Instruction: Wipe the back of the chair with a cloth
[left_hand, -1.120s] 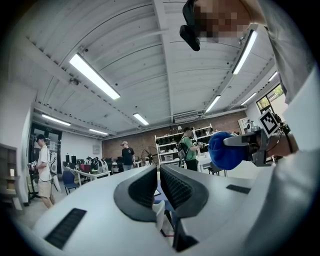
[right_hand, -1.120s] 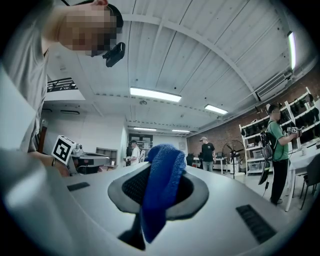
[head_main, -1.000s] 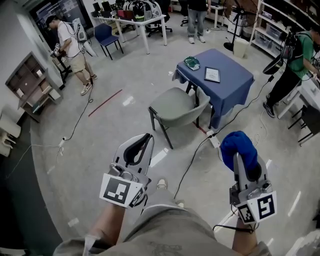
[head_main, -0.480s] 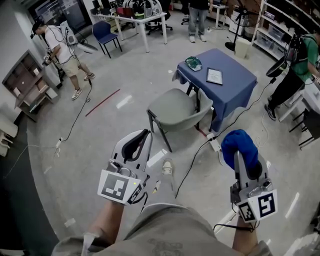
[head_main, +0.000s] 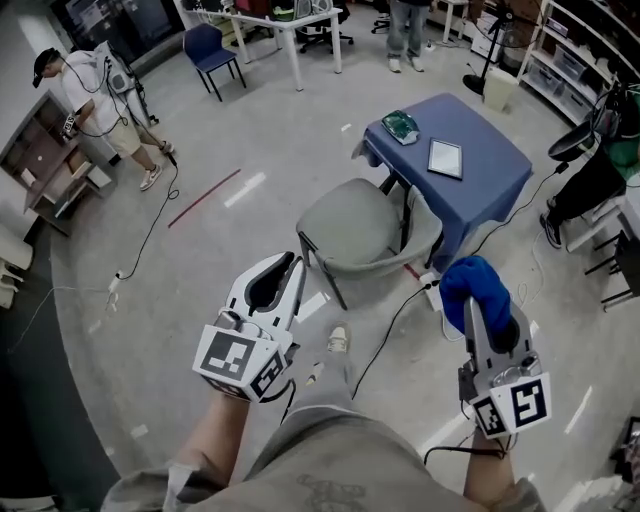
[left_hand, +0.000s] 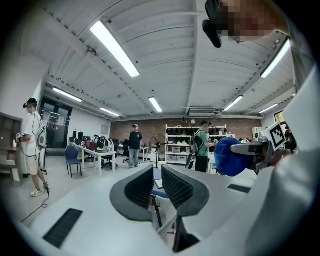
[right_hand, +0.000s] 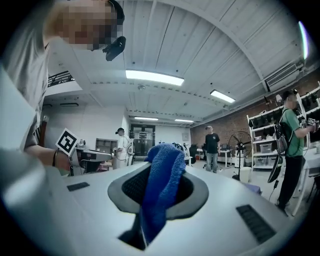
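Forward, right gripper (head_main: 487, 322) level, with cloth (head_main: 474, 284)

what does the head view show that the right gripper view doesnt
Only the head view: the grey chair out ahead on the floor, and a red line marked on the floor to its left. Only the right gripper view: the ceiling lights, and a close look at the jaws pressed on a fold of cloth. Both: the blue cloth held in the right gripper.
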